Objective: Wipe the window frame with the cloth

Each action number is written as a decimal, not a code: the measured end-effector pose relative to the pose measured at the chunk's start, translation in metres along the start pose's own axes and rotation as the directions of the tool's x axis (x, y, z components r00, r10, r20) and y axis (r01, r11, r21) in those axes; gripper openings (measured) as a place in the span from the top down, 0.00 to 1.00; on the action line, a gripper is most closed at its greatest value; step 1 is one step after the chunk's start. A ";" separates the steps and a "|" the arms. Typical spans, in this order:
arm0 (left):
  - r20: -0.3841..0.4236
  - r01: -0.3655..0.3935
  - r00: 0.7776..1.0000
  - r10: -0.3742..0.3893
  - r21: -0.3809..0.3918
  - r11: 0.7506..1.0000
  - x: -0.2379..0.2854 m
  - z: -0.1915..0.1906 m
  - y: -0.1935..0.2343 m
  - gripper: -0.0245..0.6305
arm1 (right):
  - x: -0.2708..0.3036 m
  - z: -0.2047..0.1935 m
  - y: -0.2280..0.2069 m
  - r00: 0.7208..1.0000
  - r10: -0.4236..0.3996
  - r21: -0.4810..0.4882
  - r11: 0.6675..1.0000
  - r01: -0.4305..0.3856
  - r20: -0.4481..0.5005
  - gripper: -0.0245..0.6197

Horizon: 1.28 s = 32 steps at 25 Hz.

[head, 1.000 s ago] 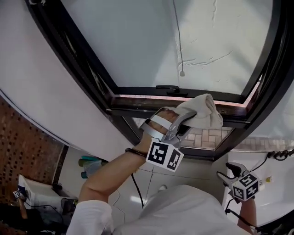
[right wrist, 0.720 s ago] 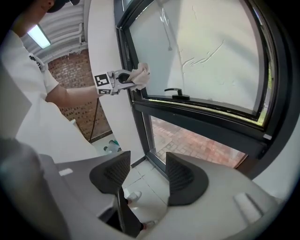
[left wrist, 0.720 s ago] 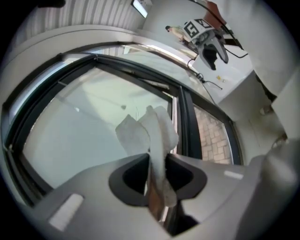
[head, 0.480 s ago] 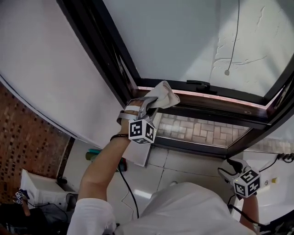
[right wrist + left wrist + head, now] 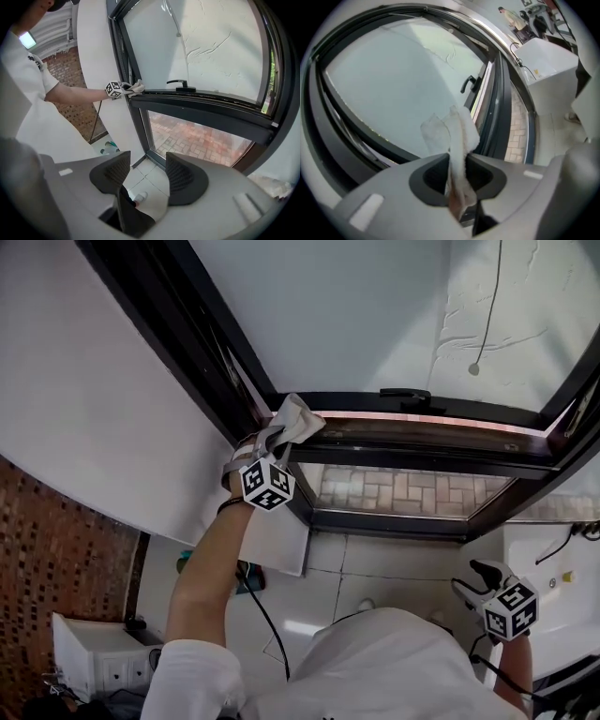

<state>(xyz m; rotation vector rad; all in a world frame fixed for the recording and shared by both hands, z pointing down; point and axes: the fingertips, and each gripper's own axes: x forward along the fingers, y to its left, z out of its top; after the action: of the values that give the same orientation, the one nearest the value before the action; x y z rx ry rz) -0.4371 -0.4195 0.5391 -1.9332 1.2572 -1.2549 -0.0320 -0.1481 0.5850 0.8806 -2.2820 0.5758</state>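
Note:
A white cloth [image 5: 292, 419] is pinched in my left gripper [image 5: 272, 441], which is shut on it and presses it against the left corner of the dark window frame [image 5: 394, 451]. In the left gripper view the cloth [image 5: 457, 136] stands up between the jaws, with the frame [image 5: 499, 103] and its handle [image 5: 468, 84] just beyond. My right gripper [image 5: 483, 579] hangs low at the bottom right, open and holding nothing. From the right gripper view, the left gripper [image 5: 123, 88] and cloth [image 5: 138, 86] sit at the frame's left corner.
A black handle [image 5: 405, 393] sits on the sash's lower rail. A white cord with a bead [image 5: 475, 369] hangs against the glass. Below lie a tiled floor [image 5: 375, 573], a black cable [image 5: 267, 620] and a white box [image 5: 98, 657] by a brick wall.
My left gripper slid the cloth leftward along the lower frame rail, from the middle to the left corner. The right gripper stayed low at the right.

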 end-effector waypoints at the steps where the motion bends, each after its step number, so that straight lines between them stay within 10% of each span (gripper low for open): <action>1: 0.009 0.007 1.000 -0.007 -0.035 0.999 0.001 -0.004 -0.001 0.80 | 0.001 -0.001 0.000 1.000 -0.005 0.004 1.000 0.005 -0.003 0.59; 17: 0.051 0.047 0.998 -0.033 -0.301 0.953 -0.018 -0.019 -0.027 0.81 | 0.007 0.004 0.021 1.000 0.008 -0.022 1.000 -0.008 -0.006 0.59; 32: 0.104 0.124 0.990 -0.098 -0.286 0.950 -0.067 0.048 -0.093 0.81 | -0.018 -0.024 0.006 1.000 -0.006 0.015 1.000 0.006 -0.002 0.59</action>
<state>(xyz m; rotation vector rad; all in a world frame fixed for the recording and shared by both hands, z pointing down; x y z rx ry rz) -0.3648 -0.3214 0.5632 -2.2702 1.3674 -1.0696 -0.0168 -0.1222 0.5887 0.8940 -2.2750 0.5920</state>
